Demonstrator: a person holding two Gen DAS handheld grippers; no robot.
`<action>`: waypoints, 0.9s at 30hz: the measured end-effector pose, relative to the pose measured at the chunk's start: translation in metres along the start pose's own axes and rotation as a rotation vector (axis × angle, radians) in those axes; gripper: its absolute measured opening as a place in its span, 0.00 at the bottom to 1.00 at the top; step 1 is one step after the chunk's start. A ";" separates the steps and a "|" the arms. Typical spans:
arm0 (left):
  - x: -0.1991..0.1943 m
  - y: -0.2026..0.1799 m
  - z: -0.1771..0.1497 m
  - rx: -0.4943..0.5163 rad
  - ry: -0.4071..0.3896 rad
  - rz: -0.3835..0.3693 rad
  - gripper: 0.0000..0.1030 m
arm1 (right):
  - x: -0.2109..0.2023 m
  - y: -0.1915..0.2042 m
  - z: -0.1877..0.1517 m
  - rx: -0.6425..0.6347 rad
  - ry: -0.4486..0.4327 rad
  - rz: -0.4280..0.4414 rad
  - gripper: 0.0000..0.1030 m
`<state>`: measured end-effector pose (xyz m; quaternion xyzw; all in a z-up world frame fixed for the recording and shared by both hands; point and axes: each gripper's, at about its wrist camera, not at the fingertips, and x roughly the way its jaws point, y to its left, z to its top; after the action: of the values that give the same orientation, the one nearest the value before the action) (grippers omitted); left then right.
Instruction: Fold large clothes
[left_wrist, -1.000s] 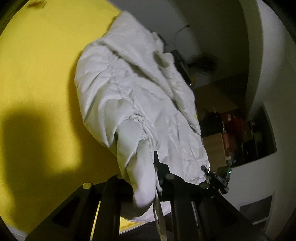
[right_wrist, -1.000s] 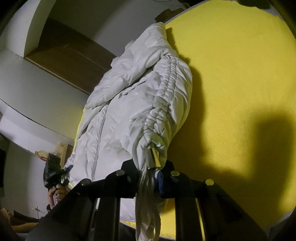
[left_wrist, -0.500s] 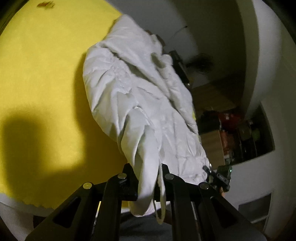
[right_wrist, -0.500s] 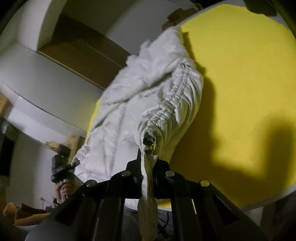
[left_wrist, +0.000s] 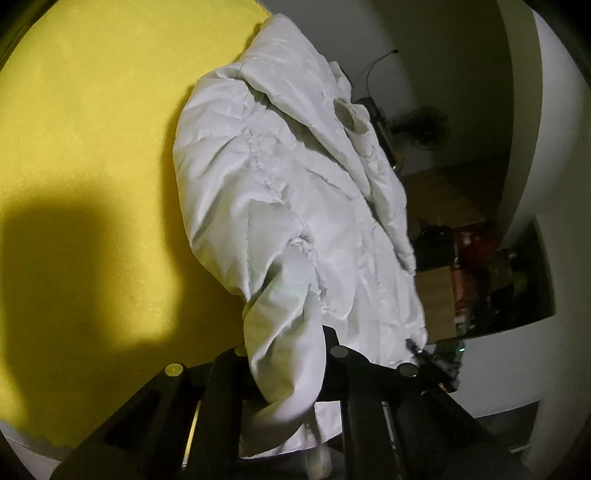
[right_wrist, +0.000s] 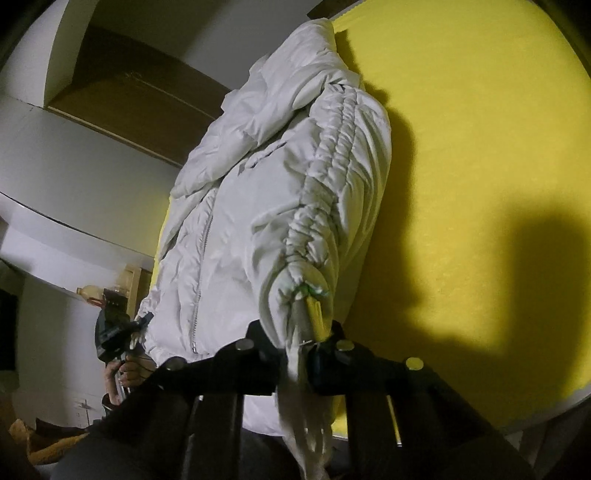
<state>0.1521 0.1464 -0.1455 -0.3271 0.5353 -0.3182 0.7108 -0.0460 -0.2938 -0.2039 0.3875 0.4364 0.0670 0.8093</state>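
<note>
left wrist view: a white puffer jacket (left_wrist: 288, 192) lies lengthwise on the yellow tabletop (left_wrist: 92, 129), its collar end far from the camera and its hem near the front edge. the left gripper (left_wrist: 291, 354) has its fingers clamped together on the cuff of one sleeve (left_wrist: 284, 332), which bulges up between them and droops down past the black frame. at the lower right, past the jacket's hem, the other gripper (left_wrist: 439, 360) shows small and dark, with a green light on it. a dark shadow falls across the tabletop on the left. behind the jacket a fan (left_wrist: 424, 129) stands by the wall

right wrist view: the same jacket runs away from the camera, zipper (right_wrist: 201, 266) facing up on the left and a gathered, ruched sleeve (right_wrist: 332, 192) on the right. the right gripper (right_wrist: 299, 350) has its fingers pinched on that sleeve's cuff, with cords of fabric hanging below them. at the lower left a hand (right_wrist: 123, 373) holds the other gripper (right_wrist: 114, 332) at the jacket's hem corner
</note>
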 end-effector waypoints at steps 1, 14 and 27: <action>-0.002 -0.001 -0.002 0.010 -0.007 0.005 0.07 | -0.001 -0.001 -0.001 -0.002 -0.003 0.001 0.09; -0.040 -0.039 -0.022 0.071 -0.048 -0.065 0.06 | -0.033 0.015 0.001 -0.028 -0.015 0.099 0.05; -0.083 -0.093 0.044 0.147 -0.144 -0.203 0.08 | -0.088 0.047 0.057 -0.097 -0.095 0.299 0.05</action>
<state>0.1670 0.1639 -0.0152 -0.3486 0.4224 -0.4024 0.7336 -0.0456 -0.3334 -0.0962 0.4112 0.3312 0.1894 0.8279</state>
